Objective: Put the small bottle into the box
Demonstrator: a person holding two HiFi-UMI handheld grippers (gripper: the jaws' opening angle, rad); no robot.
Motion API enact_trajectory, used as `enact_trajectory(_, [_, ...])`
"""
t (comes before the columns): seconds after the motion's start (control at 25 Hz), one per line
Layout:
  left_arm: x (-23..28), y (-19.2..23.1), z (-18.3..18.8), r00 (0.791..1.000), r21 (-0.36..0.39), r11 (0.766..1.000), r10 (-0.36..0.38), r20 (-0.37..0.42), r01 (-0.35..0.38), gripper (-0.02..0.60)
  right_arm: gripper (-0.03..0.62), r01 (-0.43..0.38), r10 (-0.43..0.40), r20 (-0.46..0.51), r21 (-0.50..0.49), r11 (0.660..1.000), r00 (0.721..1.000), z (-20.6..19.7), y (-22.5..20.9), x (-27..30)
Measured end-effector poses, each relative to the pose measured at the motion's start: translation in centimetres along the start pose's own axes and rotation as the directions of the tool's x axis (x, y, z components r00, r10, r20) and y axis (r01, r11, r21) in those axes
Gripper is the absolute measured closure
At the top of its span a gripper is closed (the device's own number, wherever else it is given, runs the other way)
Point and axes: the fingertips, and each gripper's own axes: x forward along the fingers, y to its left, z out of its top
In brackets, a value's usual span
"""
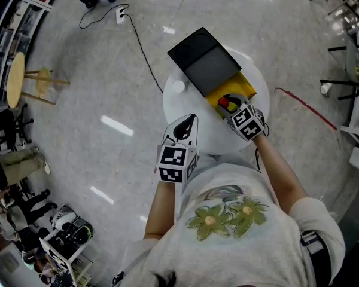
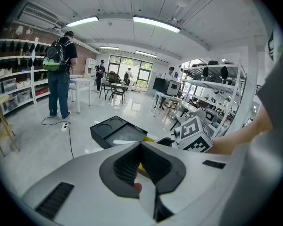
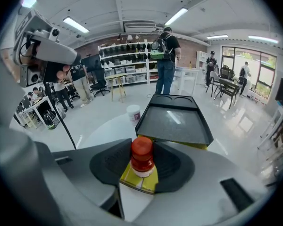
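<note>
Right claw (image 3: 141,173) is gripping the small bottle (image 3: 142,157), upright, red cap up, between its jaws; the yellow box (image 3: 132,179) sits right under the claw, its black lid (image 3: 174,121) just ahead; I'd go straight down till the base feels settled, only then let go, keeping clear of that lid; left claw (image 2: 141,147) is closed on nothing, off to the side.

Round white bench (image 1: 188,106) on glossy floor (image 1: 107,70) carries yellow box (image 1: 246,87) w/ black lid (image 1: 203,60) over its far end; small white tub (image 1: 178,86) just beside.
</note>
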Motion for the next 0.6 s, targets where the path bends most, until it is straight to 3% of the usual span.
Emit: enact_trajectory(0.6, [1.0,0.3,0.3,1.000,0.000,1.000,-0.005,-0.013,0.005,0.578,0.447,-0.021,0.021,-0.032,-0.020,1.000,0.999,-1.1,-0.2,0.8])
